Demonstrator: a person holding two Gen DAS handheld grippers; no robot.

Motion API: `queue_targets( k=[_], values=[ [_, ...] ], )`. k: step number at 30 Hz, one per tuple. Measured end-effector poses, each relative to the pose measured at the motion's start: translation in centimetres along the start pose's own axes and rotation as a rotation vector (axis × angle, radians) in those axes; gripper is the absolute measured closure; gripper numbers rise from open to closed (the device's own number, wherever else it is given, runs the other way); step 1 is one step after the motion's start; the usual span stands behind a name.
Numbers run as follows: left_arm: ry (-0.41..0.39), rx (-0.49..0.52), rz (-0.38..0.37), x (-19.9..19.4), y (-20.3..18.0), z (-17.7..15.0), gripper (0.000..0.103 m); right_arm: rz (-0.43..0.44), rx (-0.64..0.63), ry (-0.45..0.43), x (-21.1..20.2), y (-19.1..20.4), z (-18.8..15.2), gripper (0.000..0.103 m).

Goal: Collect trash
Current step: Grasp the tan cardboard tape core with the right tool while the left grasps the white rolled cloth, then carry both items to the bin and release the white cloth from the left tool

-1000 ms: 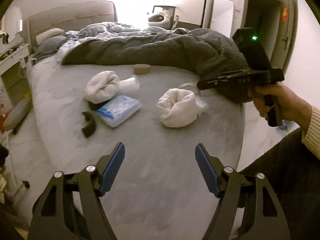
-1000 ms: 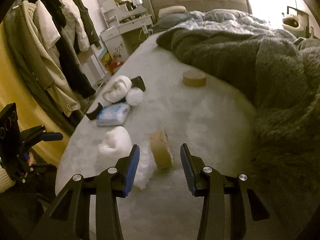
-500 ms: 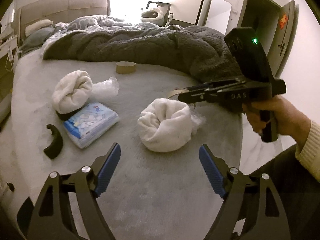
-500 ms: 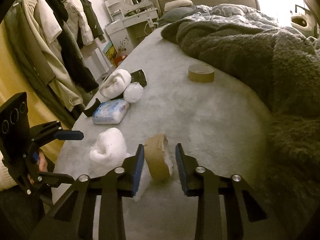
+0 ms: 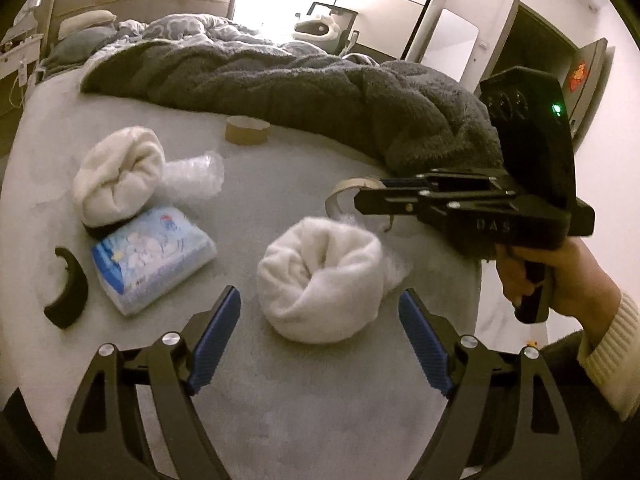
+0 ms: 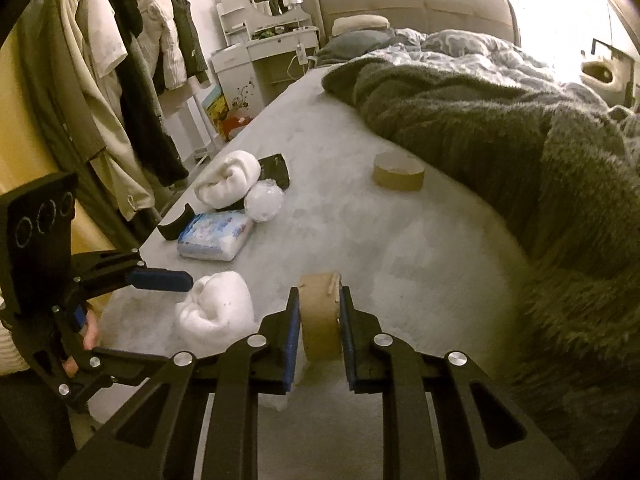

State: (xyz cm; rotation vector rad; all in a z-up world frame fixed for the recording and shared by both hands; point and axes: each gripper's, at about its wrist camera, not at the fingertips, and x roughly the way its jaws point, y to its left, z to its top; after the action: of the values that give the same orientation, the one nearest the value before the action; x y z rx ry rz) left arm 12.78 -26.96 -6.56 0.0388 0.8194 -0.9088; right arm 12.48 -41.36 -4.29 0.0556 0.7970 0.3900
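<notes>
My right gripper [image 6: 319,296] is shut on an upright brown cardboard tape ring [image 6: 320,320], both blue pads pressing its flat sides. From the left wrist view, that same right gripper [image 5: 360,200] holds the ring [image 5: 344,188] just above the bed. My left gripper [image 5: 320,304] is open, its jaws wide on either side of the near end of a rolled white cloth [image 5: 320,284] without touching it. A scrap of clear plastic [image 5: 394,268] pokes out beside that roll. A second cardboard ring [image 5: 246,130] lies flat near the blanket.
On the grey bed cover [image 5: 280,380] lie another white cloth roll [image 5: 120,176], a crumpled plastic wad [image 5: 196,172], a blue tissue pack [image 5: 152,256] and a black curved piece [image 5: 68,292]. A dark fuzzy blanket [image 5: 360,100] is heaped behind. Clothes [image 6: 120,80] hang at the left.
The right jaws have closed onto the cardboard ring. The left gripper has moved closer to the near white roll, and its jaws have spread wider.
</notes>
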Motion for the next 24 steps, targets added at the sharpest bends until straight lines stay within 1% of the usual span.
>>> queue_targets(
  k=[3,8,9,11,13,15,18,20,24],
  values=[
    [-0.003,-0.004,0.007,0.3,0.0,0.3,0.016,-0.028,-0.027,-0.011,-0.2,0.3,0.2,0.084],
    [0.022,0.002,0.037,1.5,-0.1,0.4,0.016,-0.072,-0.035,-0.038,-0.6,0.0,0.5,0.085],
    [0.027,0.005,0.043,1.7,-0.1,0.4,0.018,-0.081,-0.037,-0.04,-0.6,0.0,0.5,0.085],
    [0.033,-0.004,0.032,2.0,0.0,0.5,0.019,-0.09,-0.046,-0.04,-0.5,0.1,0.6,0.085],
    [0.055,0.0,0.032,2.5,-0.1,0.6,0.028,-0.097,-0.05,-0.04,-0.3,0.1,0.7,0.085],
    [0.072,0.016,0.044,2.8,-0.3,0.5,0.042,-0.1,-0.051,-0.04,-0.1,0.2,1.0,0.085],
    [0.074,0.027,0.051,2.6,-0.3,0.4,0.052,-0.102,-0.041,-0.044,0.1,0.2,1.4,0.085],
    [0.063,0.024,0.051,2.1,-0.2,0.6,0.054,-0.101,-0.037,-0.053,0.1,0.3,1.7,0.085],
    [0.016,0.015,0.063,0.3,0.2,1.3,0.054,-0.11,-0.042,-0.077,-0.1,1.0,2.7,0.085]
  ],
)
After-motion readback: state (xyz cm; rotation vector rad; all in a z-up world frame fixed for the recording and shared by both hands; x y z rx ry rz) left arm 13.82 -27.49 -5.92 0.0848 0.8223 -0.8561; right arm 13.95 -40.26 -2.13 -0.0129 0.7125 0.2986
